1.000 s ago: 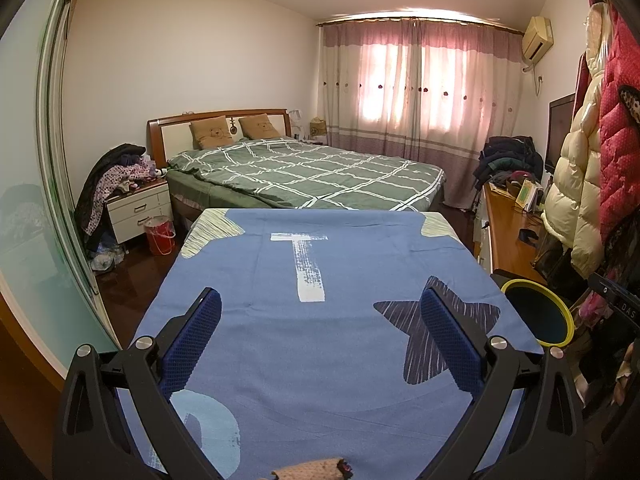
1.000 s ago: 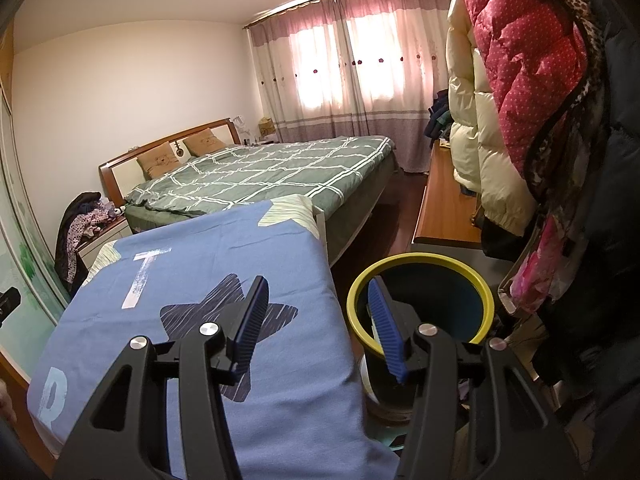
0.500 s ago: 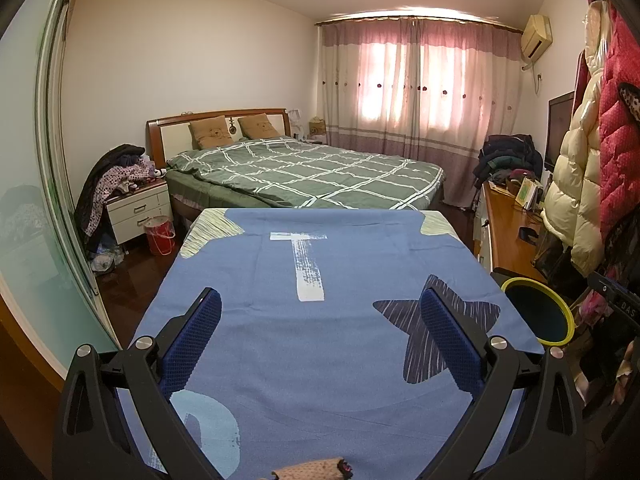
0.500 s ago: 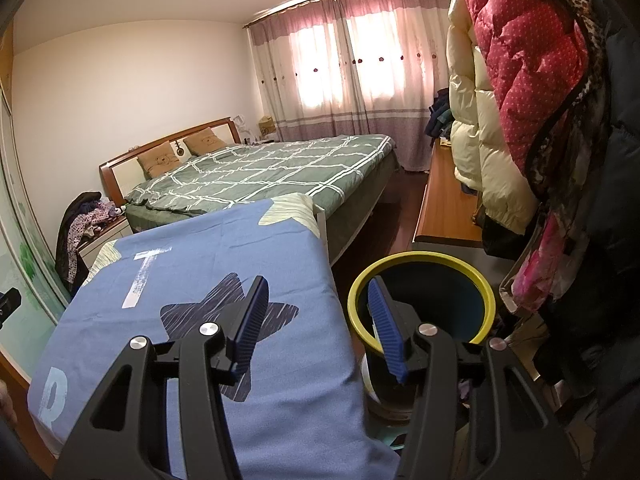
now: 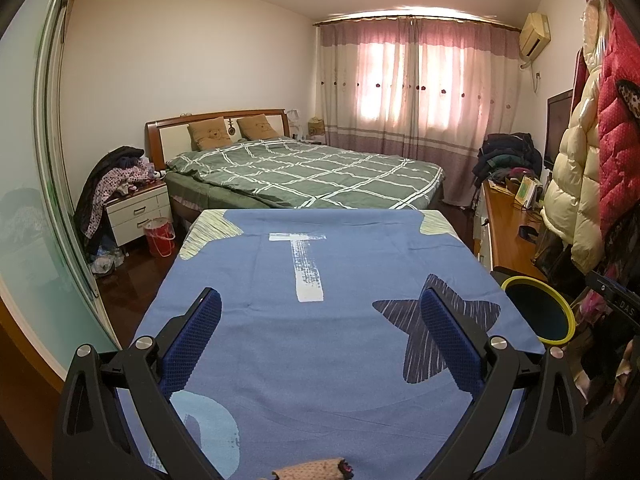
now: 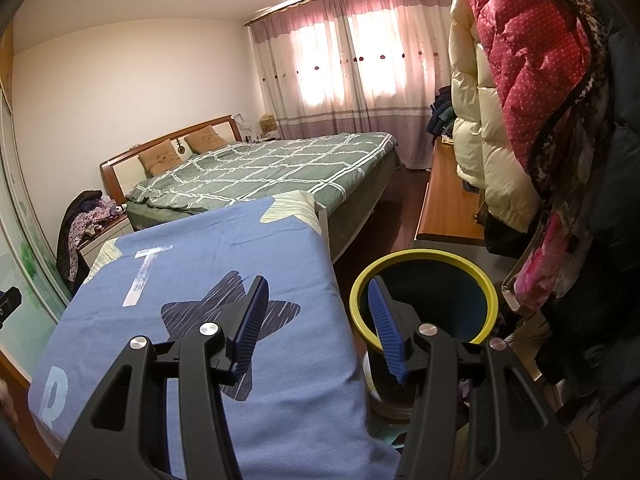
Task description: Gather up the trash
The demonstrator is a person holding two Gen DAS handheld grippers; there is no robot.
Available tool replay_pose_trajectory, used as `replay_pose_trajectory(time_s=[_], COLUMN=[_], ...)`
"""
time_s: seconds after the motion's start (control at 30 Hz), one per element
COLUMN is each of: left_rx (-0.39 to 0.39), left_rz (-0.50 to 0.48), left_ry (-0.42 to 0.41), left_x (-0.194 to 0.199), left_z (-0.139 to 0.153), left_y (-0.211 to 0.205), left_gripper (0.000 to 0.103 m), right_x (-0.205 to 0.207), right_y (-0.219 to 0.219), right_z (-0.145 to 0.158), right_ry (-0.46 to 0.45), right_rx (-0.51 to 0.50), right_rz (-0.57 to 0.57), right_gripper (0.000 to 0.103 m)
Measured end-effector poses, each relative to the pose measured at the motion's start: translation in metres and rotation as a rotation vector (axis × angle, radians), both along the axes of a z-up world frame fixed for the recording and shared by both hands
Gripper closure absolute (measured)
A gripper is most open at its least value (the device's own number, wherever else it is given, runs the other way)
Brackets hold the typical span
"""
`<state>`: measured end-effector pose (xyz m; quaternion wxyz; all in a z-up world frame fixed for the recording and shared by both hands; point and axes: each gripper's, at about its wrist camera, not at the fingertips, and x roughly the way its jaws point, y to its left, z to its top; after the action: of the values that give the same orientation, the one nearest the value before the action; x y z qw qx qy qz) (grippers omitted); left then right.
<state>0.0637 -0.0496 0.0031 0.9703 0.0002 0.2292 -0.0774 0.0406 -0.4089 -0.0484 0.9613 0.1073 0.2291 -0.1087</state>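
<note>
Your left gripper (image 5: pixel 320 312) hovers with jaws wide apart and empty over the blue-covered surface (image 5: pixel 340 344). Your right gripper (image 6: pixel 316 308) is half-open, empty, beside the yellow-rimmed bin (image 6: pixel 424 258). No trash shows; I judge you must find some first.

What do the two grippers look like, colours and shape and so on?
Both look alike. The left gripper and the right gripper each have a black frame of angled, cut-out arms joined by round silver bolts, ending in two flat fingers faced with textured blue pads. No cables or printed markings show on either.
</note>
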Motion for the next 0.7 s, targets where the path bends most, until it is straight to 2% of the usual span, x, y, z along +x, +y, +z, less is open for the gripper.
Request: replay_pose_trajectory(time_s=[0.47, 0.57, 0.7], left_rx=[0.000, -0.012, -0.013], left_rz=[-0.015, -0.023, 0.001], left_ry=[-0.004, 0.021, 0.121], left_x=[0.004, 0.017, 0.068], left_z=[-0.004, -0.008, -0.028], left_y=[0.004, 0.010, 0.023], left_gripper=[0.005, 0.005, 0.005], right_x=[0.004, 0.015, 0.049], right_y=[0.004, 0.008, 0.017], right_z=[-0.003, -0.001, -0.001], right_ry=[0.011, 0.018, 0.044], right_rx=[0.005, 0.003, 0.032], right_rz=[0.013, 0.033, 0.098], right_gripper=[0.053, 0.047, 0.041])
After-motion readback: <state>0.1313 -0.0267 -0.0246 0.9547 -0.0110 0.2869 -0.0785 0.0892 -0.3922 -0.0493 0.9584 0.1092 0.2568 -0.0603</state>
